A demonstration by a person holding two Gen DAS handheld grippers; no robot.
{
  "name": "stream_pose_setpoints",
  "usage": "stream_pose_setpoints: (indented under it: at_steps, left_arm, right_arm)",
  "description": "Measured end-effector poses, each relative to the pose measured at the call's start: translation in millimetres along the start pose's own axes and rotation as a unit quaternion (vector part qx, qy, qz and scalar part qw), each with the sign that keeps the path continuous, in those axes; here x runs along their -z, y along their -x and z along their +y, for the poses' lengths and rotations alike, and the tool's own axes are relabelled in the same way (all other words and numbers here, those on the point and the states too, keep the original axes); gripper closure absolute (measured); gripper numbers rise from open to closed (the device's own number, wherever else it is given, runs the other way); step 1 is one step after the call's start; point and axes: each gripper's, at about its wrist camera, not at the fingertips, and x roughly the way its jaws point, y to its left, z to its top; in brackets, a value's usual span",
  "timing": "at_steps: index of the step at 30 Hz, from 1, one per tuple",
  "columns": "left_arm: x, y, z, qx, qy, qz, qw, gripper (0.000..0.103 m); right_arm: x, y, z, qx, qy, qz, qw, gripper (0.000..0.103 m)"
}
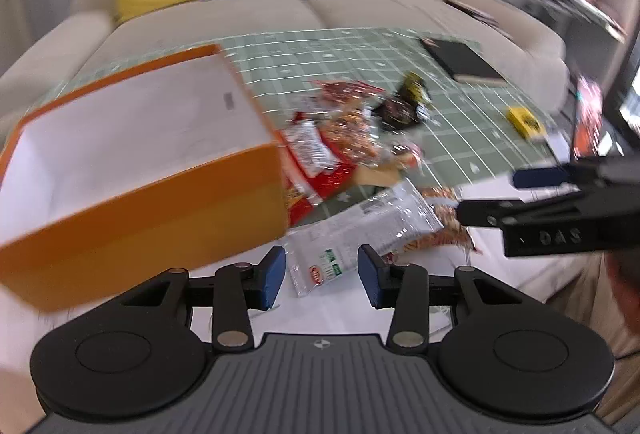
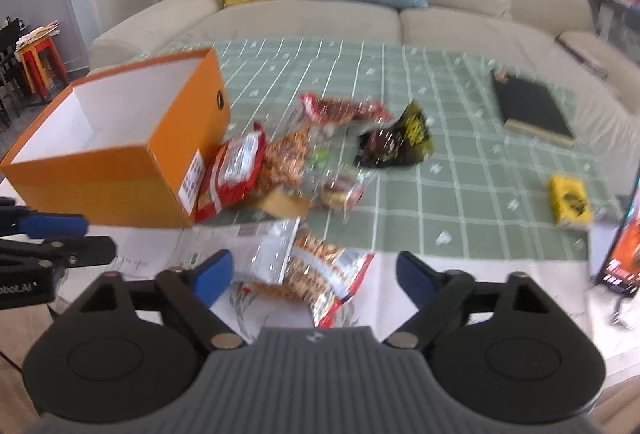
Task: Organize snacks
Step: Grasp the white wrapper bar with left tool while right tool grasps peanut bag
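1. Left wrist view: the left gripper (image 1: 322,274) hovers with fingers apart and nothing between the pads, just above the near end of the silver snack packet (image 1: 360,234). The packet lies flat on the counter (image 1: 460,106) beside the orange box (image 1: 140,170), its long axis running from near-left to far-right.
2. Right wrist view: the right gripper (image 2: 310,276) — fingers wide apart, holding nothing — straddles the same packet's red-printed end. The step looks like a first pick-up; next, close on the packet and carry it to the open box.

Orange box (image 1: 132,202) blurred, edge-cropped.
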Motion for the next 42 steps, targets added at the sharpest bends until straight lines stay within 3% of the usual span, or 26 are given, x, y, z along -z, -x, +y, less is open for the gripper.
stream_pose_setpoints:
  at_steps: [8, 16, 20, 23, 28, 34, 38, 42]
  left_arm:
    - [0.4, -41.5, -13.4, 0.034, -0.114, 0.028, 0.9924, 0.026]
    - [-7.6, -80.1, -32.0, 0.029, -0.237, 0.044, 0.9701, 0.023]
    - [-4.4, -96.7, -42.1, 0.027, -0.287, 0.052, 0.9561, 0.023]
    - [-3.7, -107.8, -46.6, 0.024, -0.304, 0.055, 0.9507, 0.024]
    - [-7.3, -114.3, -48.2, 0.025, -0.298, 0.041, 0.9534, 0.033]
    - [-8.1, -114.3, -51.8, 0.005, -0.279, 0.039, 0.9595, 0.046]
    - [-7.4, -105.4, -56.2, -0.016, -0.253, 0.038, 0.9665, 0.053]
    - [-7.4, -91.5, -56.8, -0.027, -0.216, 0.029, 0.9757, 0.055]
  right_arm:
    - [6.2, -37.4, 0.3, -0.014, 0.09, 0.02, 0.996, 0.024]
    - [3.3, -59.5, -4.0, -0.045, 0.166, 0.025, 0.985, 0.014]
    - [3.7, -70.6, -2.3, -0.064, 0.182, 0.032, 0.981, 0.014]
    - [4.0, -77.2, -2.3, -0.069, 0.181, 0.037, 0.98, 0.015]
    - [2.6, -79.0, -7.0, -0.07, 0.166, 0.04, 0.983, 0.02]
    - [4.0, -73.6, -12.6, -0.057, 0.13, 0.054, 0.988, 0.036]
    - [2.6, -69.1, -18.0, -0.063, 0.077, 0.073, 0.992, 0.056]
    - [2.2, -62.1, -19.3, -0.059, 0.05, 0.084, 0.993, 0.059]
